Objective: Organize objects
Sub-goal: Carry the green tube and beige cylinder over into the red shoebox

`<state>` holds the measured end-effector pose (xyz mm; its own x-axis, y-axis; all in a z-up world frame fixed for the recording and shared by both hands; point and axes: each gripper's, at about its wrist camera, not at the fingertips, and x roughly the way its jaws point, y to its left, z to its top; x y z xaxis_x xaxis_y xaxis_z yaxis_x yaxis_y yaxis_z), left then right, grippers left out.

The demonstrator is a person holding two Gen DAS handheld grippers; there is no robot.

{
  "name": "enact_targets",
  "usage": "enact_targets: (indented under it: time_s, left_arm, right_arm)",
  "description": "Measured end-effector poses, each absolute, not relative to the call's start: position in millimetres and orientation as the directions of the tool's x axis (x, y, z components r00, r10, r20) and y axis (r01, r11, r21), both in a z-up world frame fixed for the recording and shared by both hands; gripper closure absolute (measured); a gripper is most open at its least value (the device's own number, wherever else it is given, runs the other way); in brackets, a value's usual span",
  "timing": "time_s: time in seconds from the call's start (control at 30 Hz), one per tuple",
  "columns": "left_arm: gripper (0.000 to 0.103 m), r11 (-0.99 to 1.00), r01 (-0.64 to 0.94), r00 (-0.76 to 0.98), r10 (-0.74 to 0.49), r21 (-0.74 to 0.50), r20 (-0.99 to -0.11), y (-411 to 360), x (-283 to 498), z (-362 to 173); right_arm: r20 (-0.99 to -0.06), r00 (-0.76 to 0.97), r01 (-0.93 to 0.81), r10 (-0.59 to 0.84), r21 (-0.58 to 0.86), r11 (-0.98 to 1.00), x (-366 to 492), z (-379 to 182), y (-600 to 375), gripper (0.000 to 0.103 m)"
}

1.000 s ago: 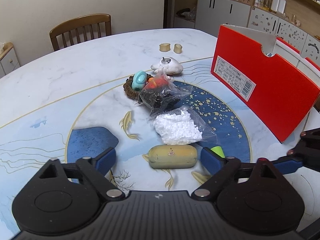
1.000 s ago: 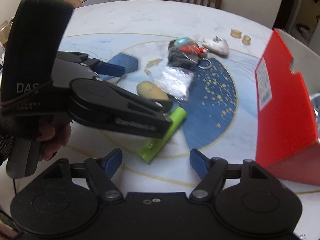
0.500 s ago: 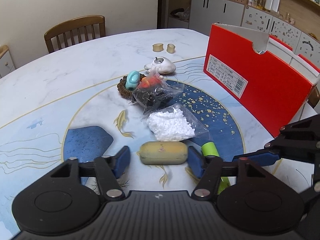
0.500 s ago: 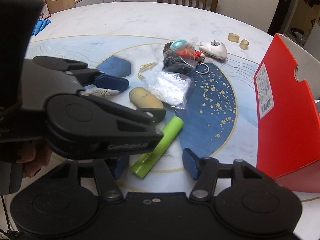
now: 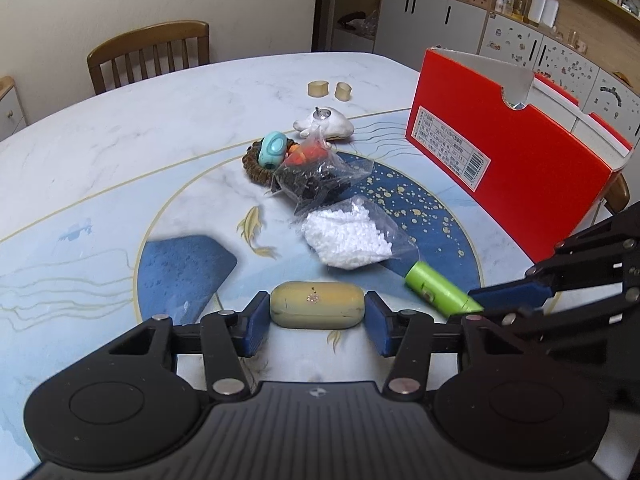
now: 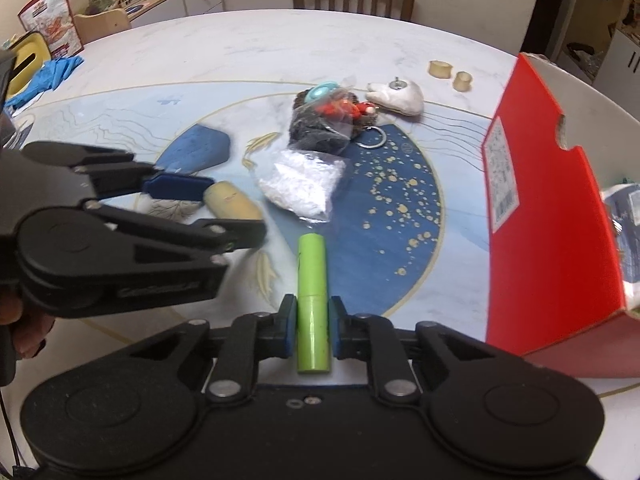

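The green tube (image 6: 313, 304) lay lengthwise near the bottom centre of the right wrist view, and the right gripper (image 6: 313, 330) had just closed on it, both pads pressed against its sides. In the left wrist view the yellowish oblong capsule (image 5: 317, 310) sat low in the frame, bracketed end to end by the left gripper (image 5: 317, 322), whose jaws had just been narrowing; the pads looked to be at or just short of the capsule's two ends, so whether they pressed on it could not be told. Both things rested on the tabletop (image 5: 140, 128), near each other.

Above them in that view lay a clear bag of white pellets (image 5: 346, 238), then a bag of dark bits (image 5: 316, 182), a teal charm on a bead ring (image 5: 273, 152) and a white pouch (image 5: 326, 126). The red box (image 5: 516, 168) stood open at the right of the frame, well apart from the capsule.

The step in hand appeared to be a double pickup. The next move likely called for finishing the left grip, then lifting both things clear and carrying them toward the box without snagging the pellet bag.

Both grippers pitched steeply down at the tabletop, side by side; a hand (image 6: 24, 332) showed at the left edge of the right wrist view.
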<state>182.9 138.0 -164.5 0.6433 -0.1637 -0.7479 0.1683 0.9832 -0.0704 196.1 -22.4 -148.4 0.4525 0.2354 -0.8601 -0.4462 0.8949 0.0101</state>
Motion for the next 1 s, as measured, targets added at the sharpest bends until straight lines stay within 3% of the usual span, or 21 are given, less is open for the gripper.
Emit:
enact_targets:
  time_s: [0.63,1.0]
  left_arm:
    - [0.053,0.988,0.085,0.684,-0.154,-0.132,-0.713,144.0,160.5,-106.3]
    - [0.053,0.977,0.161,0.701,-0.214,-0.142,-0.680,92.0,175.7,-62.1]
  right_arm:
    - [-0.797,0.499,-0.422,0.339,0.119,0.899,182.6,-77.1,-74.4,0.088]
    - [-0.740,0.577,-0.369,0.346,0.142,0.918,197.6,-34.0,-143.7,0.088]
